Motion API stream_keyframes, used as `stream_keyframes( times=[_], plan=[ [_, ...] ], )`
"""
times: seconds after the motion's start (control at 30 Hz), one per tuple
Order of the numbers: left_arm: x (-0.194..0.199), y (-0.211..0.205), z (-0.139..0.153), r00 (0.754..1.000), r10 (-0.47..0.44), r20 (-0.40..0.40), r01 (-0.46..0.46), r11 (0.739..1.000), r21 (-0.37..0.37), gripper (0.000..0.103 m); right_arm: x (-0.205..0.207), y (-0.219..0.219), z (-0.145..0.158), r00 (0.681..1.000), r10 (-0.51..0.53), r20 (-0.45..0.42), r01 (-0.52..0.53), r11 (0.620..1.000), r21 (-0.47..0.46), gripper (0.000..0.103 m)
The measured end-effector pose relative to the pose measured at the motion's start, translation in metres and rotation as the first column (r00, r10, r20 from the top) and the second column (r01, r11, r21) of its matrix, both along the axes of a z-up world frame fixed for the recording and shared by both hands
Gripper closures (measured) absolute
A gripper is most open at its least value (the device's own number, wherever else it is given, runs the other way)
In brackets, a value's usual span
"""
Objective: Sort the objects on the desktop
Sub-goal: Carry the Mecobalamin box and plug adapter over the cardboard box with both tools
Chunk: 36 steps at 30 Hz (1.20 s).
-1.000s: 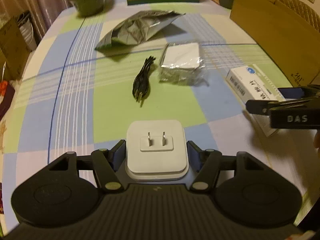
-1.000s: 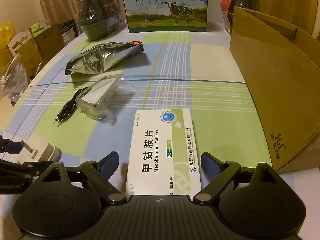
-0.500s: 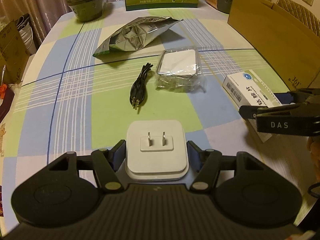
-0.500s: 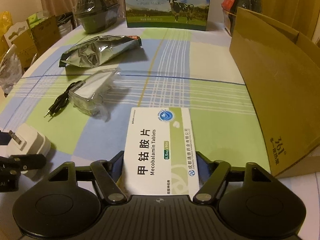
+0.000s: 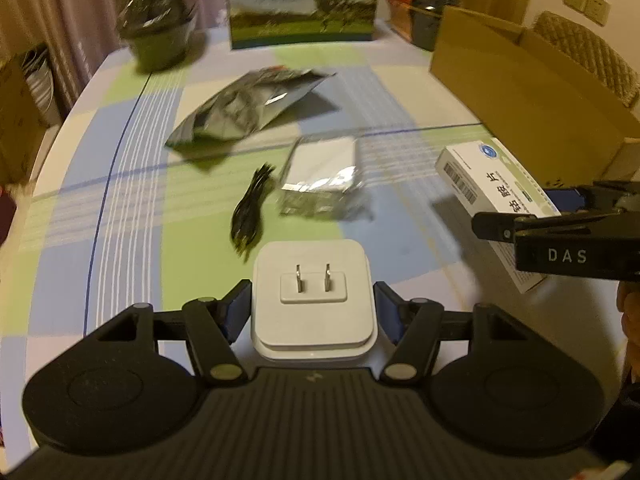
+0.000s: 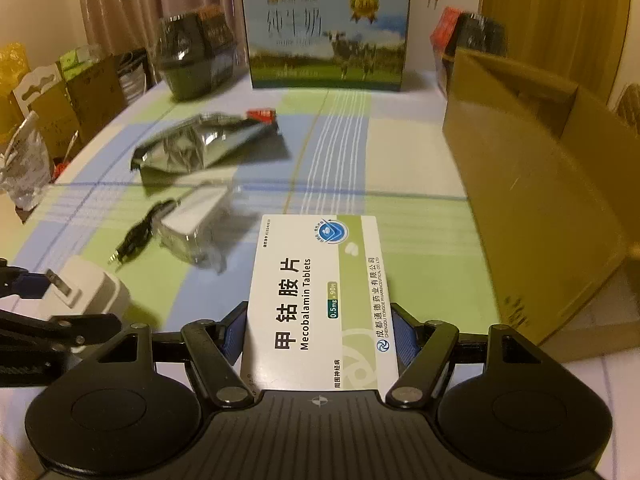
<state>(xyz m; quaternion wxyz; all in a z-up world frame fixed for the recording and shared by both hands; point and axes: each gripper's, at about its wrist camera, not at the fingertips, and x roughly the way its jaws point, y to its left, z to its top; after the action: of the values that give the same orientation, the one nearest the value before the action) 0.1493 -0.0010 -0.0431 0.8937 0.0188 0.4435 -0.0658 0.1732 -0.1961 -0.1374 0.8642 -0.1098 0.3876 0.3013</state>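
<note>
Now keep both grips firm: your left gripper (image 5: 314, 308) clamps the white charger (image 5: 314, 300), your right gripper (image 6: 320, 330) the tablet box (image 6: 320, 300); carry each level toward the cardboard box (image 6: 540, 208).

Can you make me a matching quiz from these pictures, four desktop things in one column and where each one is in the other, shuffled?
Things:
1. white plug adapter
2. Mecobalamin tablet box
3. black audio cable
4. milk carton

Places:
A. lying on the tablecloth beside the plastic-wrapped white item
B. standing at the table's far edge
C. clamped in the left gripper
D. clamped in the right gripper

Pairs: 1-C, 2-D, 3-A, 4-B
</note>
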Motion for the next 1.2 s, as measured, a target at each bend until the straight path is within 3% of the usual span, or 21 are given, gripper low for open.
stream_keyframes(
  times=[0.67,0.9,1.2],
  plan=[
    [-0.015,-0.089,0.093,0.984,-0.100,0.149,0.101,0.995,-0.003,0.043,-0.002,-0.080,0.115,0.988,-0.110,0.110,0.096,0.987,0.126,0.035],
    [-0.015,-0.122,0.110,0.973,-0.151,0.173,0.153,0.988,-0.001,0.043,0.005,-0.113,0.139,0.976,-0.160,0.147,0.138,0.980,0.145,0.035],
    [-0.005,-0.163,0.119,0.962,-0.200,0.185,0.209,0.977,-0.029,0.043,0.025,-0.162,0.145,0.960,-0.231,0.161,0.209,0.968,0.142,0.035]
  ],
)
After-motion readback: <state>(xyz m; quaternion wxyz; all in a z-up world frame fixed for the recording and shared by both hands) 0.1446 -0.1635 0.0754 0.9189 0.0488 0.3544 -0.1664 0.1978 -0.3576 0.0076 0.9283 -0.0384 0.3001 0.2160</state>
